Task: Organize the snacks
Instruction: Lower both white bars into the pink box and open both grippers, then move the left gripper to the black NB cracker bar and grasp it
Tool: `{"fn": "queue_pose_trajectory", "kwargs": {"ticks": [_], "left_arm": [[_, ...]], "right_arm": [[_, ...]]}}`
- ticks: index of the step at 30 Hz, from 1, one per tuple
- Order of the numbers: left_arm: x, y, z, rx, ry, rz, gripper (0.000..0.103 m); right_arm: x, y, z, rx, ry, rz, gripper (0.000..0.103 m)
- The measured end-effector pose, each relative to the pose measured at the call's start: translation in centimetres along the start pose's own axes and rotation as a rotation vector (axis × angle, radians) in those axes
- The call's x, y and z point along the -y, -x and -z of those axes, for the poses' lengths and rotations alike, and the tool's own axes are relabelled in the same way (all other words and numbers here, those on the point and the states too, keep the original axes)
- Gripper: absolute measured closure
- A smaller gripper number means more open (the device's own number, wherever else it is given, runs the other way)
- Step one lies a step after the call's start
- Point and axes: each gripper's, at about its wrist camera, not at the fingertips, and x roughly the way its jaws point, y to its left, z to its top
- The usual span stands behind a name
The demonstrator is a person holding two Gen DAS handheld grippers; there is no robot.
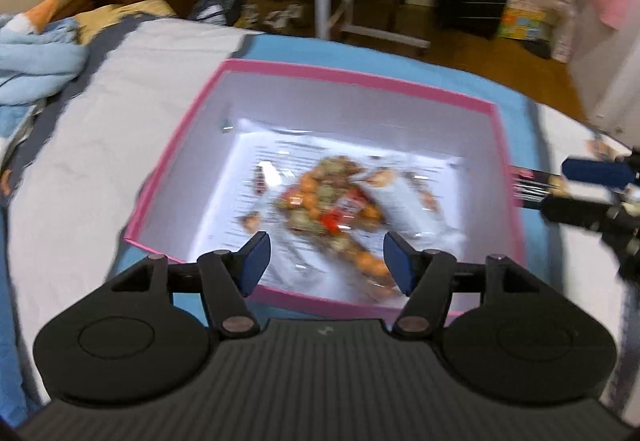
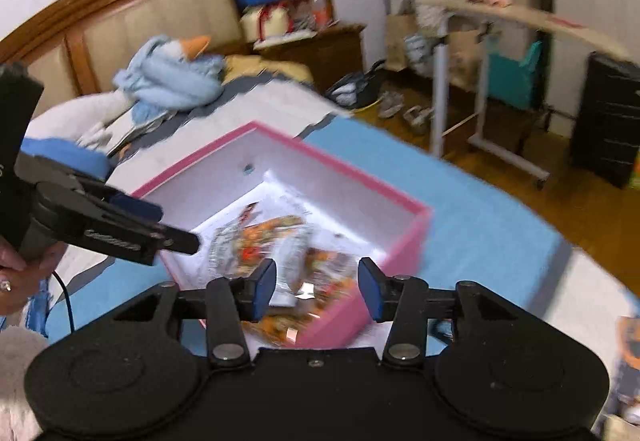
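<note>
Snack packets (image 1: 328, 209) lie on the floor of the pink box (image 1: 360, 79), which sits on a blue cloth (image 2: 480, 209) on the bed. Left gripper (image 1: 326, 261) and right gripper (image 2: 317, 289) hover over the box's near rim, fingers apart, holding nothing.

Snack packets (image 1: 328, 209) in pink box (image 1: 280, 69) motion-blurred, print unreadable; count unclear.
</note>
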Motion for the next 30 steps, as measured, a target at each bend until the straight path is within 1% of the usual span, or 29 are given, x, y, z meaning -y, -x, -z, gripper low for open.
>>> {"fn": "queue_pose_trajectory", "kwargs": {"ticks": [3, 6, 10, 12, 15, 18, 19, 21, 24, 25, 26, 27, 30], "left_arm": [[1.8, 1.6, 0.3, 0.018, -0.044, 0.056, 0.041], [3.9, 3.3, 0.6, 0.052, -0.079, 0.111, 0.041], [7.7, 4.8, 0.9, 0.104, -0.158, 0.185, 0.041], [9.9, 5.2, 1.0, 0.115, -0.209, 0.224, 0.042], [12.9, 5.0, 0.8, 0.114, -0.275, 0.263, 0.043], [15.5, 3.7, 0.3, 0.08, -0.295, 0.306, 0.041], [16.2, 3.2, -0.1, 0.068, -0.288, 0.325, 0.041], [17.6, 1.4, -1.2, 0.019, -0.263, 0.344, 0.041], [19.1, -1.4, -2.7, -0.032, -0.219, 0.357, 0.041], [19.4, -2.5, -3.1, -0.047, -0.208, 0.36, 0.041], [19.9, -3.7, -3.5, -0.061, -0.196, 0.353, 0.041], [20.3, -4.8, -3.8, -0.065, -0.198, 0.332, 0.041], [21.3, -7.9, -4.2, -0.082, -0.197, 0.288, 0.041]], "right_arm": [[2.1, 4.0, 1.1, 0.041, -0.007, 0.057, 0.049], [4.4, 7.6, 2.4, 0.082, -0.043, 0.123, 0.047], [7.1, 11.0, 4.1, 0.088, -0.071, 0.219, 0.045], [8.2, 12.1, 4.9, 0.081, -0.102, 0.259, 0.044], [9.9, 13.2, 6.4, 0.07, -0.148, 0.294, 0.044], [10.8, 13.3, 7.6, 0.06, -0.176, 0.301, 0.042], [11.0, 13.1, 8.0, 0.052, -0.179, 0.298, 0.042], [11.1, 12.3, 8.6, 0.034, -0.174, 0.283, 0.041], [10.9, 10.3, 9.2, 0.009, -0.136, 0.25, 0.037], [10.8, 9.5, 9.4, -0.002, -0.118, 0.239, 0.034], [10.7, 8.6, 9.6, -0.016, -0.1, 0.231, 0.028], [10.7, 7.5, 9.6, -0.029, -0.08, 0.225, 0.027], [10.5, 4.5, 9.6, -0.072, -0.016, 0.217, 0.026]]}}
